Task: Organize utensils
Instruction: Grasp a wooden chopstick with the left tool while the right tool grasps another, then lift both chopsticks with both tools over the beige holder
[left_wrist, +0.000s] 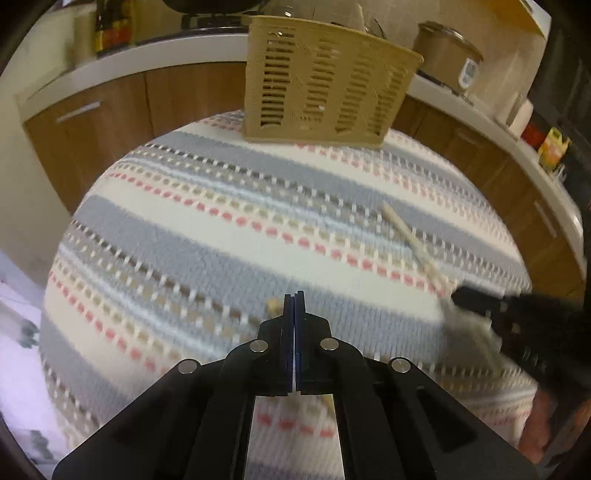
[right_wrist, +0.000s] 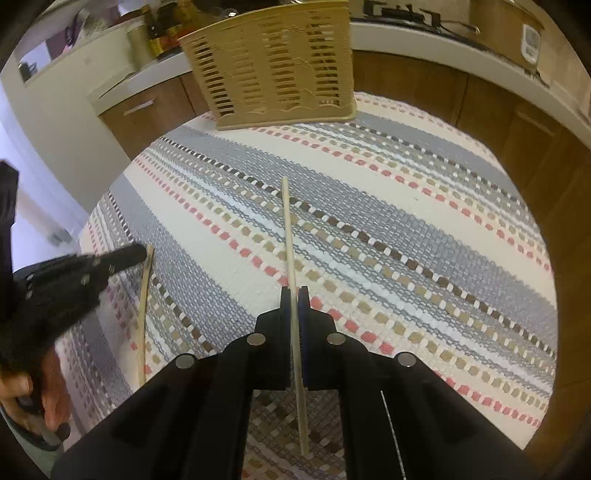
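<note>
My right gripper (right_wrist: 294, 291) is shut on a wooden chopstick (right_wrist: 289, 236) that points forward toward the tan slotted basket (right_wrist: 273, 62) at the table's far edge. In the left wrist view the same gripper (left_wrist: 461, 295) and its chopstick (left_wrist: 410, 240) show blurred at the right. My left gripper (left_wrist: 294, 295) is shut; a second chopstick (left_wrist: 273, 305) pokes out just left of its tips, and whether it is gripped is unclear. In the right wrist view this chopstick (right_wrist: 143, 314) lies beside the left gripper (right_wrist: 136, 253). The basket (left_wrist: 317, 88) stands ahead of the left gripper.
A striped woven cloth (right_wrist: 406, 221) covers the round table. Wooden cabinets (left_wrist: 110, 107) and a white counter with bottles (left_wrist: 110, 29) and a cooker (left_wrist: 447, 48) curve behind the table.
</note>
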